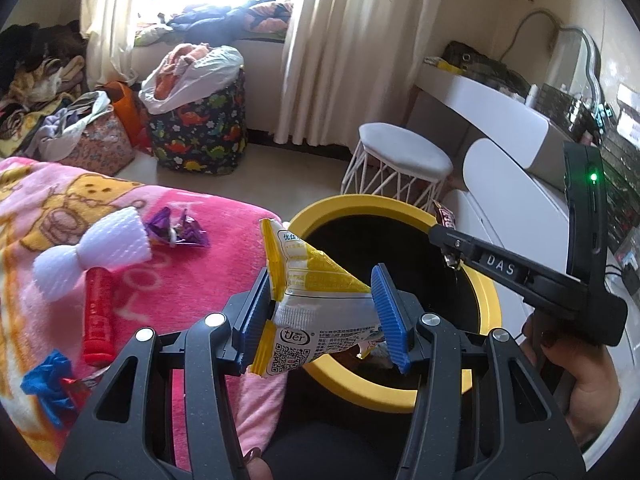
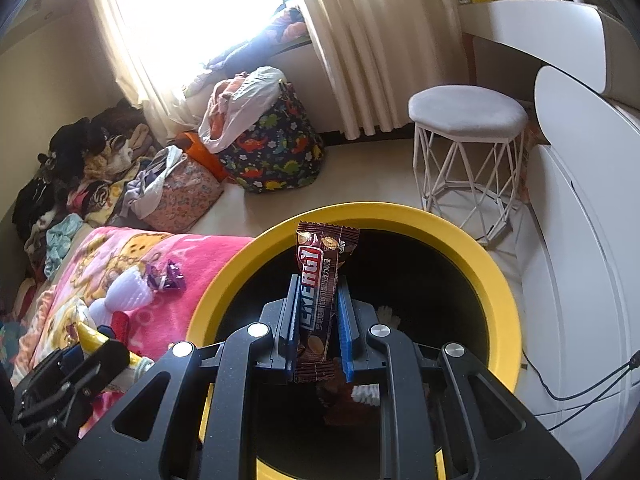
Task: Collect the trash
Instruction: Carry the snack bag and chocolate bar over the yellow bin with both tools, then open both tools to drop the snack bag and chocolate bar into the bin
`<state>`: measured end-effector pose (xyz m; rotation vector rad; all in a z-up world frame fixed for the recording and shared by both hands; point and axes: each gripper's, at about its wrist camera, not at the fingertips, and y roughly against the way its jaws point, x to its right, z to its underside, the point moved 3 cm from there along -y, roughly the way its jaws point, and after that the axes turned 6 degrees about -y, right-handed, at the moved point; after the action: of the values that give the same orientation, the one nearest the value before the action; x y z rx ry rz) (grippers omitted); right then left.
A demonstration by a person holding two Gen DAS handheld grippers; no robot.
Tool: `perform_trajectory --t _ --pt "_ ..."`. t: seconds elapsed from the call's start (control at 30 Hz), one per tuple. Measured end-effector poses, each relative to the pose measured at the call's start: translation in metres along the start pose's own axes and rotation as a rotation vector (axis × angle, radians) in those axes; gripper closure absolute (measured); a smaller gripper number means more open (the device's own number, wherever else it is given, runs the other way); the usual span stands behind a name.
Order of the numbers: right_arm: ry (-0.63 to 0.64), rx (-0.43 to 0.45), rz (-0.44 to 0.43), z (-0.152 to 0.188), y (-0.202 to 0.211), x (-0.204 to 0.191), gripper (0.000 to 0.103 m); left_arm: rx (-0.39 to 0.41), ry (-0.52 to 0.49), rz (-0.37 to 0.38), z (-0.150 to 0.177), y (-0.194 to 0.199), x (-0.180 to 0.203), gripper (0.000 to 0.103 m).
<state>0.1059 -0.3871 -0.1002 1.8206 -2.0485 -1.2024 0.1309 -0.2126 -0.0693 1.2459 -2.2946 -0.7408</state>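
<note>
Left gripper (image 1: pixel 326 300) clamps yellow packet (image 1: pixel 308 300); right gripper (image 2: pixel 319 320) brown wrapper (image 2: pixel 320 292).

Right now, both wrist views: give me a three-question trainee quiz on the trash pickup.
1. True or false: the right gripper is shut on a brown chocolate bar wrapper.
2. What does the left gripper hold? A) red plastic tube B) yellow and white snack packet C) purple foil wrapper
3. Fill in: both grippers hang over the round black bin with the ____ rim.

Key: 1 true. 2 B: the yellow and white snack packet sits between its fingers; the red plastic tube and purple foil wrapper lie on the pink blanket. 3 yellow.
</note>
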Motion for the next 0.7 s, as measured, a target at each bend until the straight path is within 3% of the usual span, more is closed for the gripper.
perform_trajectory --t 0.7 --pt "-0.119 -0.06 0.012 -0.005 -0.017 0.042 0.084 -0.091 -0.083 0.035 0.002 -0.049 0.027 0.059"
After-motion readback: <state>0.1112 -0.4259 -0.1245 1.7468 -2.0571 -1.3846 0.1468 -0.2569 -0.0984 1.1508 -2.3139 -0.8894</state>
